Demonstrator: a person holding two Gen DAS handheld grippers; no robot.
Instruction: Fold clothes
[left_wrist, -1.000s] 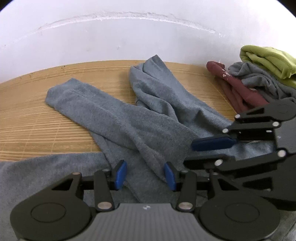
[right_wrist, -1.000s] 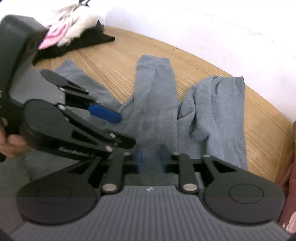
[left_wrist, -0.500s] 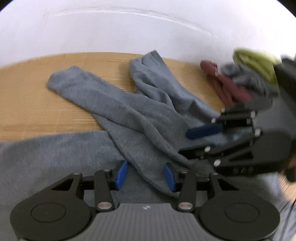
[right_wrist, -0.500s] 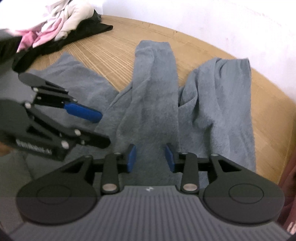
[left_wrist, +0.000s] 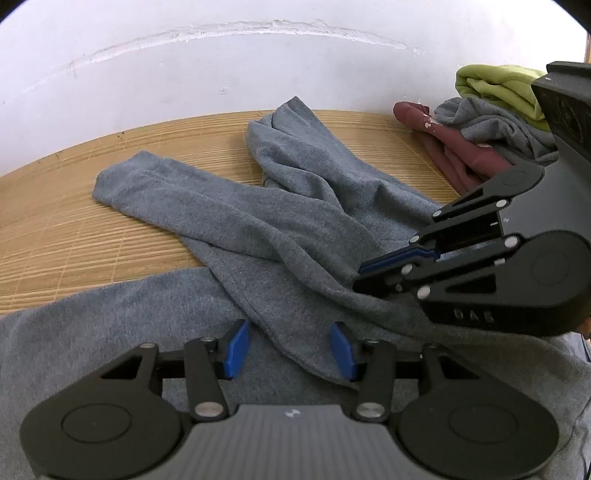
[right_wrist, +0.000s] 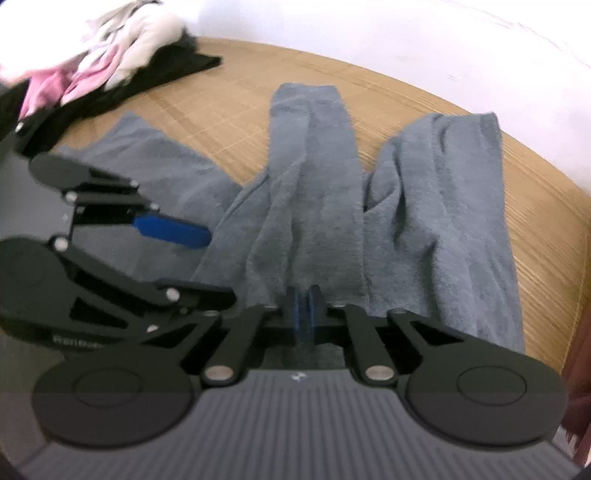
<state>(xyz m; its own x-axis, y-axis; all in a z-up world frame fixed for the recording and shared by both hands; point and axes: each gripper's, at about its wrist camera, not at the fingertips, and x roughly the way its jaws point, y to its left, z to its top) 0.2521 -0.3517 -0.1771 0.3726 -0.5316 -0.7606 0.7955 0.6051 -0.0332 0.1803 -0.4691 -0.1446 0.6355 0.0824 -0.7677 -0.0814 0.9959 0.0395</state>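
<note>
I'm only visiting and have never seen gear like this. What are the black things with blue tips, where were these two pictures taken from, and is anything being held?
No robot here: a person holds a pair of tongs in each hand, each with a camera looking along its blue tips. One picture is from the left tongs, the other from the right tongs; each also shows the other pair from the side. Grey trousers lie spread on a bamboo mat. More clothes are heaped at the mat's edges: a green, grey and dark red pile and a pink, white and black pile. The right tongs have just closed, pinching the grey cloth. The left tongs are open over the cloth, holding nothing.
</note>
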